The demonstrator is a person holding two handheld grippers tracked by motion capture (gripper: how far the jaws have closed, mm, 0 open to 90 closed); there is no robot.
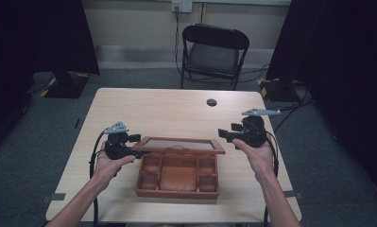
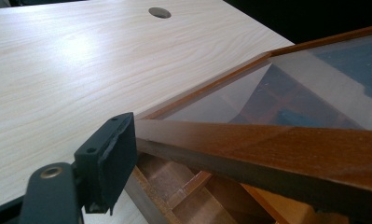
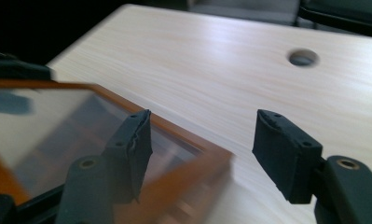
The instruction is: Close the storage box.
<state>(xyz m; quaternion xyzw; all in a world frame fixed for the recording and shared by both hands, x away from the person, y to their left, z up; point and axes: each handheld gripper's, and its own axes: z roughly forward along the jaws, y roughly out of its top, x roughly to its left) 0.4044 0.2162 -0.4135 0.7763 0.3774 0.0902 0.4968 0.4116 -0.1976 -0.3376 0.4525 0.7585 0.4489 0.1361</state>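
The compartmented wooden box (image 1: pixel 178 174) sits at the near middle of the pale wood-grain tabletop (image 1: pixel 167 109), its glass-paned, wood-framed lid (image 1: pixel 179 144) raised. The left hand-held gripper (image 1: pixel 135 146) clamps the lid's left frame corner. The right hand-held gripper (image 1: pixel 224 134) hangs open just beside the right corner, touching nothing.

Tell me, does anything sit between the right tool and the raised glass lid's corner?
Nothing visible does. The right tool hangs open by the lid, whose near corner already lies between its jaws with bare table beyond. The left tool is at the lid's opposite edge.
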